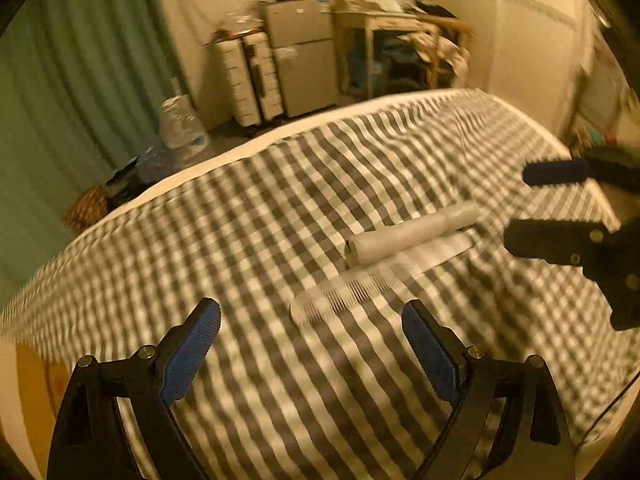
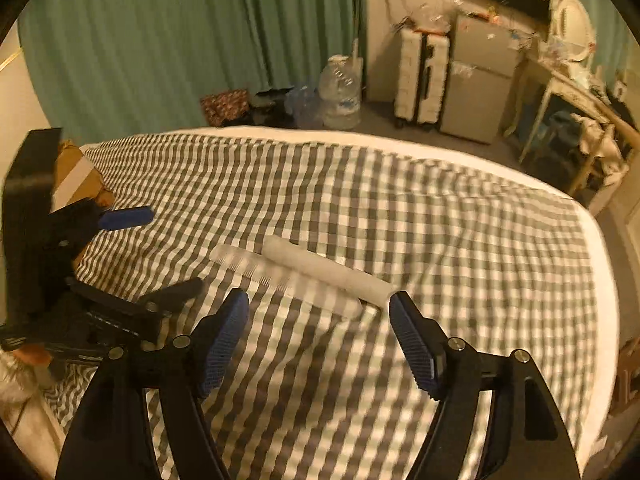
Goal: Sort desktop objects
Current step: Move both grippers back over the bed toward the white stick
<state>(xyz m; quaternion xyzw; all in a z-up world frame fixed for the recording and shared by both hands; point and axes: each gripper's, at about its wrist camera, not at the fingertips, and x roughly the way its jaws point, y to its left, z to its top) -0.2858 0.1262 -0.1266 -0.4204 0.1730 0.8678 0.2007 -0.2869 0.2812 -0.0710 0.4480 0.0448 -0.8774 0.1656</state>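
A white roll [image 1: 412, 236] and a clear plastic comb [image 1: 376, 280] lie side by side on the grey-and-white checked bedspread [image 1: 240, 240]. My left gripper [image 1: 312, 344] is open and empty, just short of the comb's near end. The right gripper [image 1: 536, 204] shows at the right edge of this view, open. In the right wrist view the roll [image 2: 326, 272] and comb [image 2: 280, 276] lie just ahead of my open, empty right gripper [image 2: 318, 328]. The left gripper [image 2: 168, 252] is at the left, open.
A cardboard box [image 2: 76, 176] sits at the bed's left edge. Beyond the bed stand a green curtain [image 2: 160, 40], a large water bottle [image 2: 340, 92], a white suitcase [image 2: 420, 76], a small fridge [image 2: 476, 80] and a cluttered desk [image 2: 580, 92].
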